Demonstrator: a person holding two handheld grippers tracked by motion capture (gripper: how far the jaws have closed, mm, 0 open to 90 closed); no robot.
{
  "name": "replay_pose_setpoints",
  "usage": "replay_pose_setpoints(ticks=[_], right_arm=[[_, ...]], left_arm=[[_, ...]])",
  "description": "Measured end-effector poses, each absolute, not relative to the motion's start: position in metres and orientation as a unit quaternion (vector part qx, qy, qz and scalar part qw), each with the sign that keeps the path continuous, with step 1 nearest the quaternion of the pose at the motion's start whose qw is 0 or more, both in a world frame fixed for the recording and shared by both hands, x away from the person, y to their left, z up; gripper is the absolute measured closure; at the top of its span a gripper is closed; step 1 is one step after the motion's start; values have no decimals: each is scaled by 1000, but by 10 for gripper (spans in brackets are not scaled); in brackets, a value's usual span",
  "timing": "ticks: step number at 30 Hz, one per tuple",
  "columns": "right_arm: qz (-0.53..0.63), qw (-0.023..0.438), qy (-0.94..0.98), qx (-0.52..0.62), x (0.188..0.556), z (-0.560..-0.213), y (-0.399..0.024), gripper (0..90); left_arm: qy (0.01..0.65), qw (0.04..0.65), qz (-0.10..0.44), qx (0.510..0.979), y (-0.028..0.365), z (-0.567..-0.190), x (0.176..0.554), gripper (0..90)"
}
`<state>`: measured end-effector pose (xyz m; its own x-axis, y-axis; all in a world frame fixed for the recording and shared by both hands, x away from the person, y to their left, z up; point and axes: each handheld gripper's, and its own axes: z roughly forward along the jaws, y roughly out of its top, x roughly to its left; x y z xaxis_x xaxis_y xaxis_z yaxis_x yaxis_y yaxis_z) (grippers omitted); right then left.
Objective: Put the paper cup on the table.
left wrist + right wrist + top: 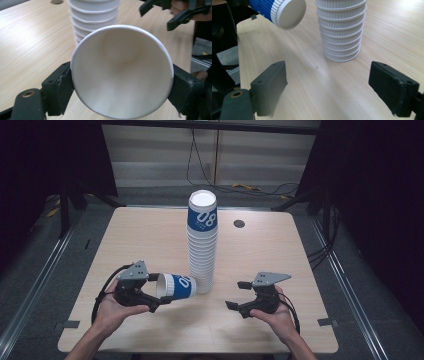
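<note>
Between the pads of the left gripper (161,303), a cup (176,287) is clamped at its rim. It lies on its side, long axis level, mouth toward the gripper, base pointing at the stack (202,242) just beyond. Judged light, thin-walled and easily crushed; grip lightly near the rolled rim, its stiffest part. Across from it, the right gripper (235,297) stands wide open and empty.
</note>
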<state>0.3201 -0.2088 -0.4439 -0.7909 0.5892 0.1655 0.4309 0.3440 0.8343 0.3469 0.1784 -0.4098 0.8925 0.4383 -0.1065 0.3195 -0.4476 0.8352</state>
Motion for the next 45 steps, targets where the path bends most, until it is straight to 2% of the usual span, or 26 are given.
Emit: replay_pose_setpoints(ticks=[11, 14, 26, 33, 38, 45], right_arm=[[482, 106, 809, 321, 318, -439, -216, 167], [486, 103, 808, 317, 317, -439, -215, 194], [492, 96, 803, 323, 323, -439, -218, 196], [489, 97, 804, 325, 323, -439, -218, 195], [482, 115, 799, 340, 326, -439, -223, 181], [477, 114, 802, 340, 326, -439, -223, 185]], left_arm=[[286, 439, 60, 849, 198, -413, 353, 178], [294, 428, 58, 853, 201, -412, 355, 178], [345, 371, 67, 859, 219, -407, 376, 175], [356, 340, 75, 867, 222, -412, 387, 175], [365, 326, 80, 869, 224, -409, 395, 175], [358, 275, 73, 889, 220, -403, 407, 175]])
